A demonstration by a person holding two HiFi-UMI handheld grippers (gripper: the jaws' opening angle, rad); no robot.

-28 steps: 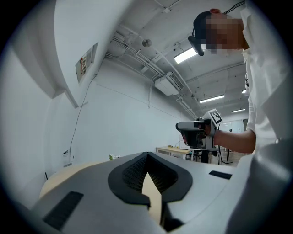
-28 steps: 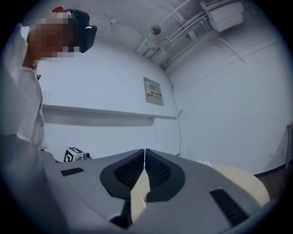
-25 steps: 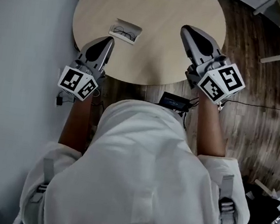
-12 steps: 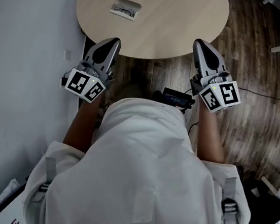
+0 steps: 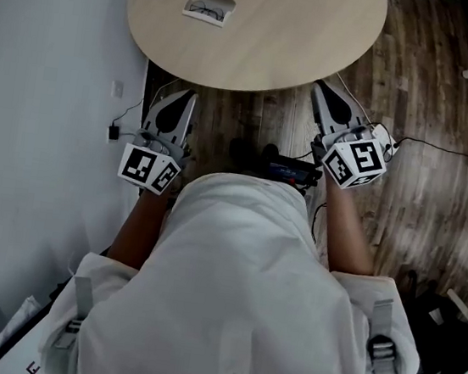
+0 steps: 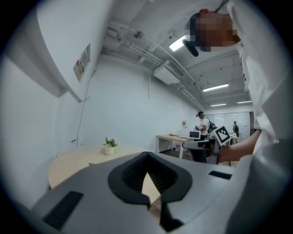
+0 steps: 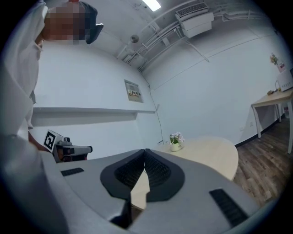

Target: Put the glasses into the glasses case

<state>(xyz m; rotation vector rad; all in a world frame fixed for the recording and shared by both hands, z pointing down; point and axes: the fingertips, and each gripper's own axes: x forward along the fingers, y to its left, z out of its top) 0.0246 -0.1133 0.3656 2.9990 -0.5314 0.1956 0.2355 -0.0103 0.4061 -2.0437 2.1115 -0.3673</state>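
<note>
A pale open glasses case (image 5: 209,7) lies on the far left part of the round wooden table (image 5: 288,35), with dark-rimmed glasses (image 5: 206,10) lying in it. Both grippers hang below the table's near edge, over the floor and close to the person's body. My left gripper (image 5: 182,98) is shut and holds nothing; its jaws meet at the tip (image 6: 146,157). On the other side, my right gripper (image 5: 320,88) is likewise shut and empty (image 7: 144,151). From both gripper views the tabletop (image 6: 73,160) (image 7: 215,153) appears level ahead; the case is hidden there.
A small potted plant (image 6: 109,146) (image 7: 175,140) stands at the table's far side. A black device (image 5: 292,169) and cables lie on the wooden floor beneath. A white wall with a socket (image 5: 117,89) runs along the left. Desks and a standing person (image 6: 203,125) are far behind.
Both grippers have drawn back from over the table's near edge to below it, over the floor. The table and case have shifted up and away in the head view.
</note>
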